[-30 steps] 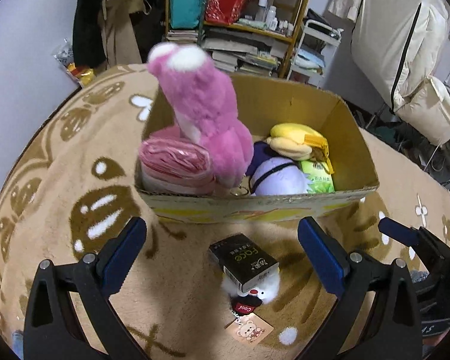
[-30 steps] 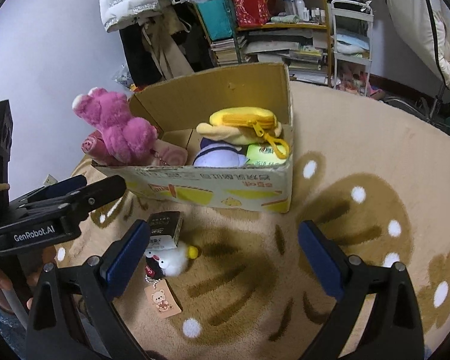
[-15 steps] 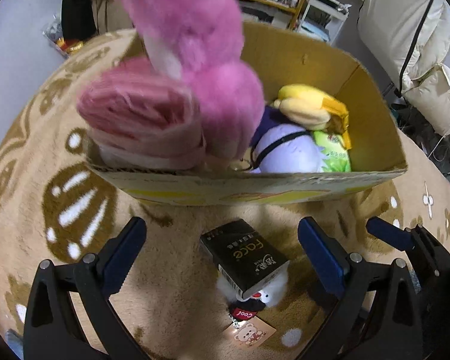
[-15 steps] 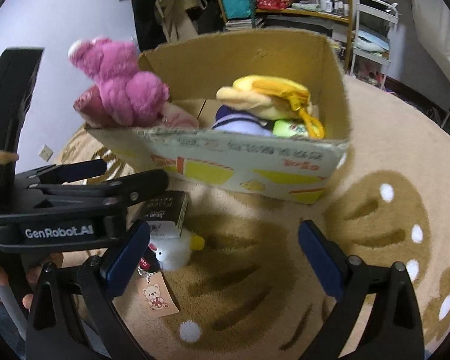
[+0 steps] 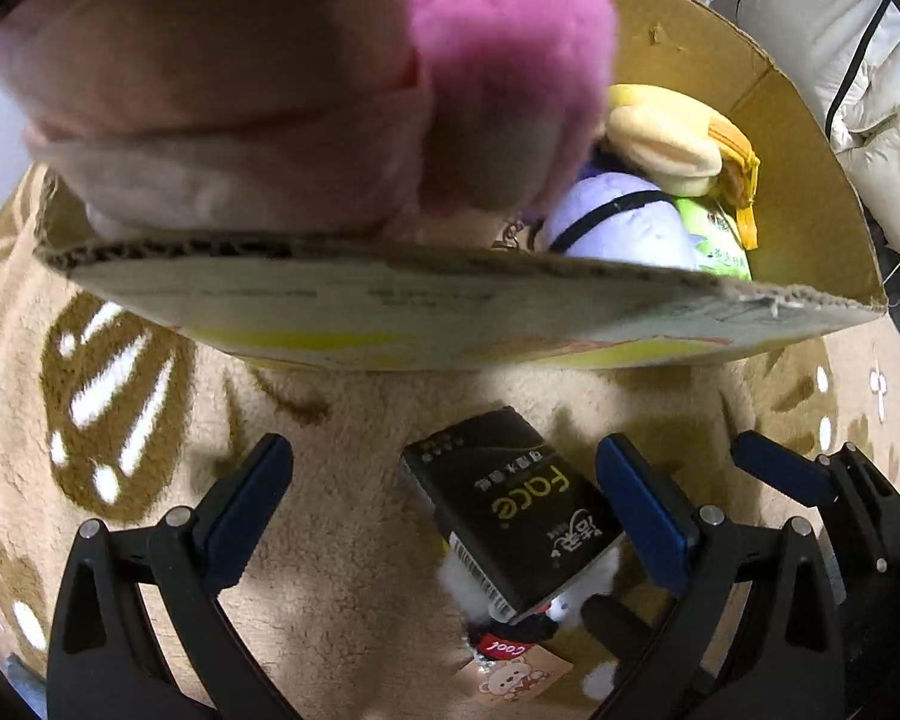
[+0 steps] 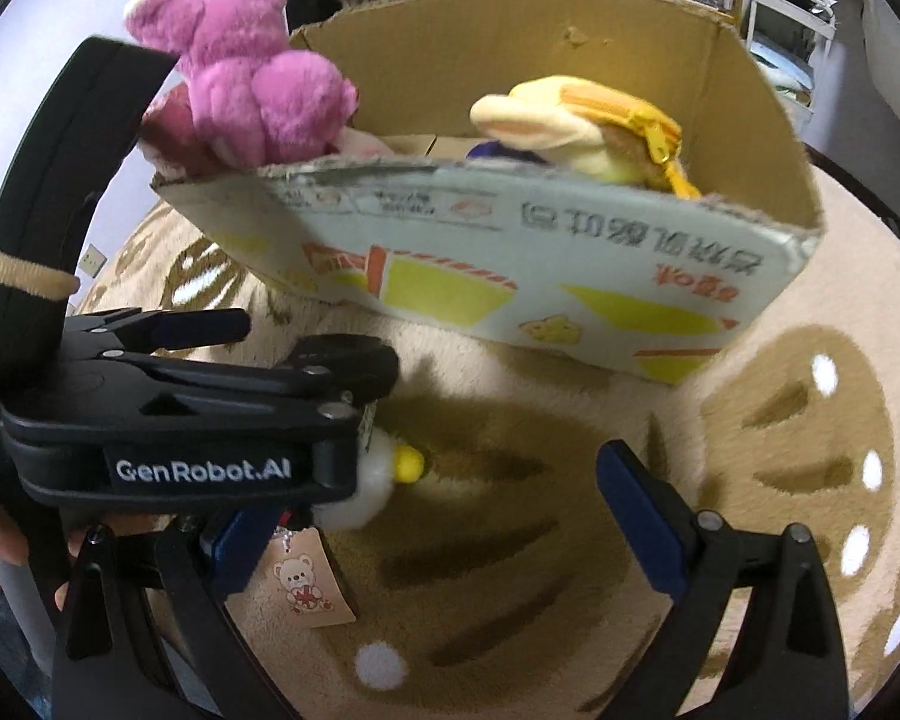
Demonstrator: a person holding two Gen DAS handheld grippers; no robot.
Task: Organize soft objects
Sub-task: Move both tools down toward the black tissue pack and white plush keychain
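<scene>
Left claw [image 5: 438, 504], jaws spread and empty, straddles the black tissue pack [image 5: 510, 510] lying on a white plush keychain [image 6: 369, 489] (carpet, just before the cardboard box [image 6: 510, 252]), likely for pickup; right claw [image 6: 426, 534] likewise open.

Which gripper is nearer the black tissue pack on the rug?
Left. The left gripper straddles the black tissue pack, jaws open. The right gripper is farther right.

A beige carpet [image 6: 660, 570] with brown and white patterns carries everything; a cardboard box [image 6: 510, 276] sits on it; just in front lies a small white plush keychain [image 6: 369, 489], a black tissue pack [image 5: 510, 504] resting atop it.
</scene>
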